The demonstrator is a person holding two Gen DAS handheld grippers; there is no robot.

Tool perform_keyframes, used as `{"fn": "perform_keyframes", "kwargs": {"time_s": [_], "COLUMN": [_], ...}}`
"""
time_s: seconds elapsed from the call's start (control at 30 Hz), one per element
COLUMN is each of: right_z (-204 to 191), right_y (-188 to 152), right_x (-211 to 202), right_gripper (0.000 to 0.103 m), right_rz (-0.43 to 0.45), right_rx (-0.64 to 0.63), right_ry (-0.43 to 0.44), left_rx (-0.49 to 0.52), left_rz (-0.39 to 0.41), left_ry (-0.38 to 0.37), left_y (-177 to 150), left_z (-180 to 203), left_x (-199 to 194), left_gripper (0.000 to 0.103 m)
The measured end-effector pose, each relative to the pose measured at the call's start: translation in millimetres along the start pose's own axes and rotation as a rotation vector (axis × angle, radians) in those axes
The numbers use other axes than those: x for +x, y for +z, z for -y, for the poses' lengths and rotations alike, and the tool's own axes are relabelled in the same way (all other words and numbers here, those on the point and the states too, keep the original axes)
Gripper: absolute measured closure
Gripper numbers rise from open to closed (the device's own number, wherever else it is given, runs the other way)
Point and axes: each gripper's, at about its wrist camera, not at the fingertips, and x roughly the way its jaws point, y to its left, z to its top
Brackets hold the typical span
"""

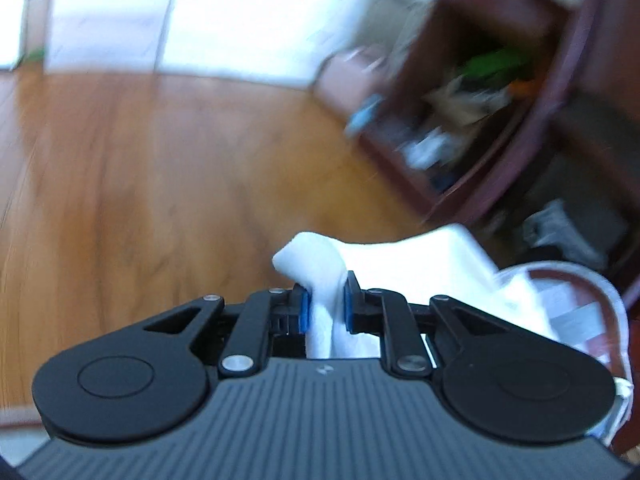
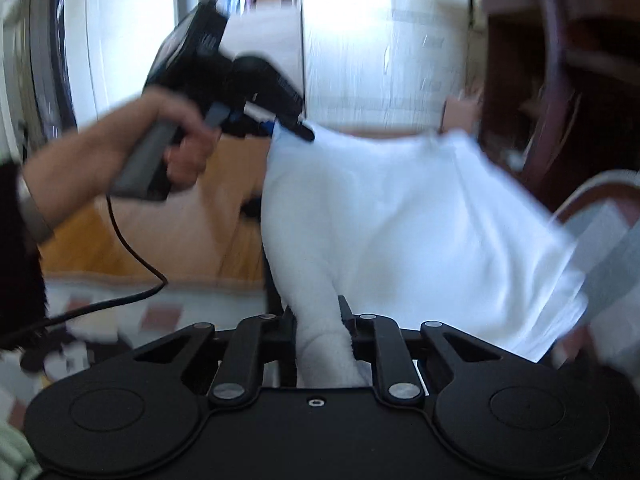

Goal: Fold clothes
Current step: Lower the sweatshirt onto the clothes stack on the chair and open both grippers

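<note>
A white cloth [image 2: 400, 220] hangs stretched between both grippers, lifted off the surface. In the left wrist view my left gripper [image 1: 325, 300] is shut on a bunched corner of the white cloth [image 1: 316, 264], which spreads away to the right. My right gripper [image 2: 320, 320] is shut on another bunched edge of it. In the right wrist view the left gripper [image 2: 286, 126] shows at the upper left in a person's hand [image 2: 176, 140], clamped on the cloth's far corner. Both views are motion-blurred.
Wooden floor [image 1: 140, 180] lies below. A dark red cabinet [image 1: 480, 100] with cluttered shelves stands at the right. A patterned cover with a white rim [image 1: 580, 312] lies under the cloth. A black cable [image 2: 132, 256] trails from the left gripper's handle.
</note>
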Motion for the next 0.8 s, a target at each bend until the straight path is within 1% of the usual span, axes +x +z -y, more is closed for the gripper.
{"fn": "perform_keyframes", "kwargs": {"time_s": [0.03,0.07,0.1,0.13,0.17,0.2,0.23,0.27,0.3,0.33,0.37,0.4,0.43,0.5,0.57,0.6,0.67,0.73,0.77,0.8], "right_z": [-1,1,10,20,29,38,48,59,68,74,79,83,84,86,94,103,131,156,167,176], "right_y": [-5,-7,-4,0,3,7,12,21,30,38,46,54,58,61,54,50,36,17,7,-1], "right_x": [4,2,-10,-21,-33,-44,-54,-60,-62,-56,-50,-41,-26,4,25,32,35,28,25,24], "right_gripper": [0.083,0.083,0.077,0.066,0.061,0.051,0.046,0.046,0.046,0.051,0.055,0.059,0.059,0.059,0.048,0.044,0.044,0.042,0.041,0.037], "right_rz": [-0.01,0.0,0.044,0.089,0.133,0.178,0.22,0.256,0.276,0.266,0.256,0.24,0.213,0.163,0.127,0.107,0.071,0.064,0.06,0.061], "right_rx": [-0.007,0.003,0.043,0.083,0.123,0.163,0.189,0.19,0.178,0.143,0.107,0.061,0.0,-0.106,-0.142,-0.125,0.004,0.182,0.273,0.344], "right_ry": [-0.008,-0.005,0.018,0.04,0.063,0.086,0.097,0.086,0.063,0.02,-0.023,-0.071,-0.127,-0.223,-0.321,-0.351,-0.337,-0.288,-0.26,-0.235], "left_rx": [0.01,0.035,0.059,0.103,0.154,0.204,0.216,0.213,0.209,0.205,0.204,0.199,0.192,0.19,0.208,0.207,0.175,0.147,0.158,0.174], "left_rz": [-0.018,-0.029,-0.04,-0.018,0.016,0.05,0.085,0.121,0.158,0.194,0.199,0.175,0.144,0.061,0.001,-0.02,-0.061,-0.072,-0.062,-0.049], "left_ry": [0.029,0.056,0.083,0.08,0.065,0.05,0.008,-0.044,-0.096,-0.148,-0.205,-0.235,-0.255,-0.245,-0.258,-0.279,-0.338,-0.365,-0.368,-0.37], "left_y": [-8,-15,-21,-25,-28,-31,-33,-36,-38,-40,-42,-44,-46,-54,-67,-75,-91,-110,-117,-122], "left_z": [-3,-5,-6,-2,5,12,17,21,24,28,33,38,44,54,63,64,62,59,61,63], "left_x": [5,7,9,1,-11,-23,-35,-47,-59,-71,-76,-74,-70,-54,-41,-36,-27,-19,-19,-21], "left_gripper": [0.08,0.078,0.076,0.069,0.063,0.054,0.053,0.053,0.053,0.053,0.053,0.054,0.056,0.056,0.056,0.056,0.056,0.056,0.056,0.056]}}
